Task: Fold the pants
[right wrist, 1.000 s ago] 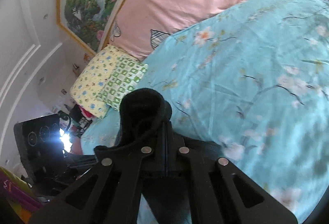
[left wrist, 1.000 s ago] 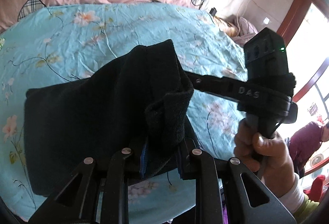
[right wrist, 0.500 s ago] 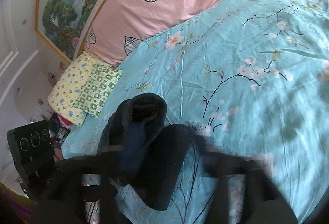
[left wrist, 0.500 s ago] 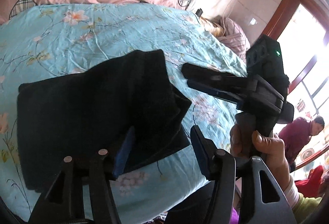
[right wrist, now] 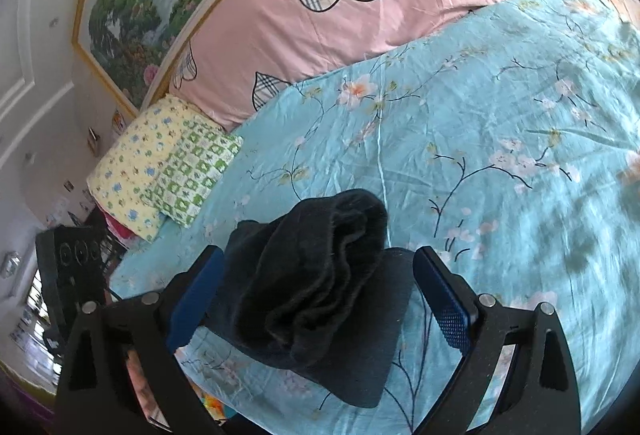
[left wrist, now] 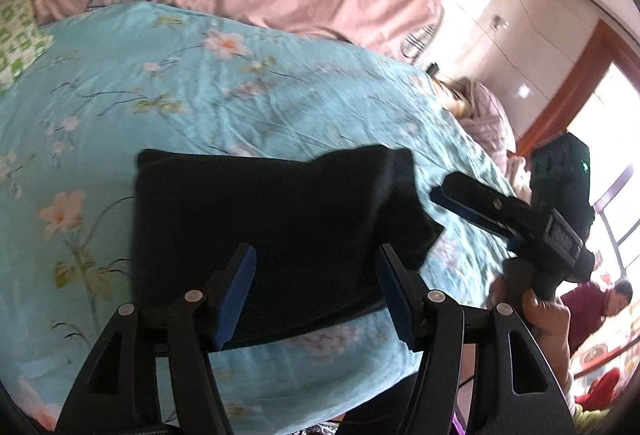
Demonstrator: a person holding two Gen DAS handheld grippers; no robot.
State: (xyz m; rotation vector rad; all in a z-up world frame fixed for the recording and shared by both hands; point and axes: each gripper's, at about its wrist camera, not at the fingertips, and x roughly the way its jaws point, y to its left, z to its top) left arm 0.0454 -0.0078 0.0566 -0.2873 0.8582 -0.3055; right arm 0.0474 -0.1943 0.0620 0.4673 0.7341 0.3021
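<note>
- The folded black fleece pants [left wrist: 276,231] lie on the turquoise floral bedsheet [left wrist: 168,107], close to the near edge of the bed.
- In the left wrist view the bundle's long axis runs left to right across the frame, with a square corner at the far left and a bulkier, doubled-over end toward the right.
- In the right wrist view the pants [right wrist: 316,287] are seen end-on: thick rolled layers piled on a flatter bottom layer, the fuzzy fold edges facing the camera.
- The fabric is dark, soft and napped; the top surface looks fairly smooth in the left view and lumpy at the right end.
- The left gripper [left wrist: 316,295] has its jaws spread wide, blue pads on either side of the near edge, gripping nothing.
- The right gripper [right wrist: 320,299] is likewise released, its blue-padded fingers standing apart around the piled end.
- A pink pillowcase with plaid hearts [right wrist: 360,7] lies beyond the sheet, and a yellow and green patterned pillow [right wrist: 160,167] sits at the far left.
</note>
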